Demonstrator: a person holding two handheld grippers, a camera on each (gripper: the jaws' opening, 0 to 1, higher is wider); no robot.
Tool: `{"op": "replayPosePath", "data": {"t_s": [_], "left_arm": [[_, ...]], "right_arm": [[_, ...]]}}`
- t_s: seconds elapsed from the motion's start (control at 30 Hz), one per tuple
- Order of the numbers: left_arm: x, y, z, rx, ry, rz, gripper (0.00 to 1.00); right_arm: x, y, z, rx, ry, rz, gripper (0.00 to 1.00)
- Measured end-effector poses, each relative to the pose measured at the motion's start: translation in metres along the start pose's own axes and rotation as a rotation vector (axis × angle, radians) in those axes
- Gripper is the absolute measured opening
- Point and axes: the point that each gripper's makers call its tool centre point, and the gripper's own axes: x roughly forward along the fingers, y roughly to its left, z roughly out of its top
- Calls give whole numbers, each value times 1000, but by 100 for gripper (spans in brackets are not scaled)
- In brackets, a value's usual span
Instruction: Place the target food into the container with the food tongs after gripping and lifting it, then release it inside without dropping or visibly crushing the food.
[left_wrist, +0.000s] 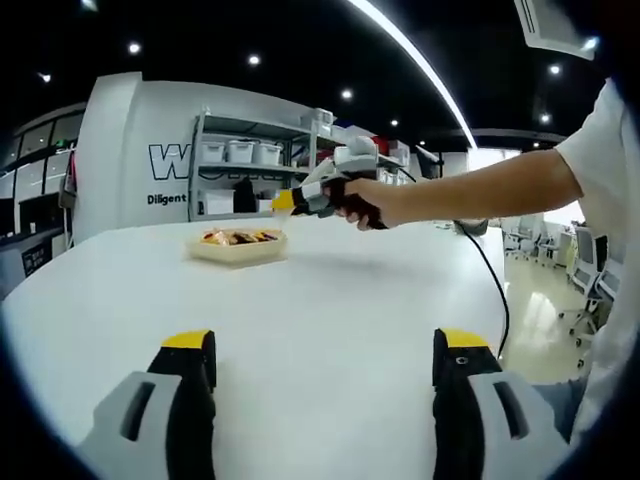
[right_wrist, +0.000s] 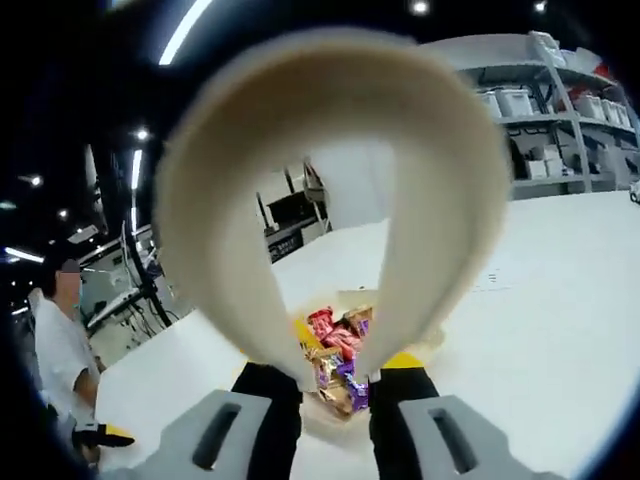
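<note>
Left tool (left_wrist: 325, 365) hangs idle low over the white bench (left_wrist: 330, 300), jaws wide apart with nothing between them; black fingers with yellow tips and grey housings. Farther along the bench sits the container (left_wrist: 238, 246), a shallow pale rectangular tray, wrapped candies (left_wrist: 238, 237) inside, reddish and gold, well away from the left tool. Right tool (left_wrist: 300, 199), held by a hand (left_wrist: 358, 203), hovers just above and beside the tray's right end. In the right gripper view the right tool (right_wrist: 337, 385) has its jaws drawn close, clamped on the food tongs (right_wrist: 335, 150), a cream looped band, matte and smooth, wide arch narrowing to two arms held between the jaws. Past the tong ends lie the candies (right_wrist: 340, 360), shiny crinkled foil in red, purple and gold, on the tray. Looks like the food is at or in the container; can't tell whether the tong tips hold a piece. Best way on, as I judge it: keep the squeeze light so the wrappers don't crush, stay low over the tray, ease the jaws apart slowly. A shelving rack (left_wrist: 260, 165) with white bins stands behind, and a person (right_wrist: 65, 350) stands far off.
</note>
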Motion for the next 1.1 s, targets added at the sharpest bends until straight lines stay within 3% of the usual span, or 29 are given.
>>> {"op": "replayPosePath", "data": {"t_s": [0.63,0.83,1.1], "left_arm": [[1,-1,-1,-10,7,1,86],[1,-1,-1,-7,2,2,87],[1,-4,-4,-22,22,-20,87]], "right_arm": [[-54,32,6,-144,30,49,20],[-76,54,-7,-254,99,67,20],[-97,67,-7,-195,74,55,21]]}}
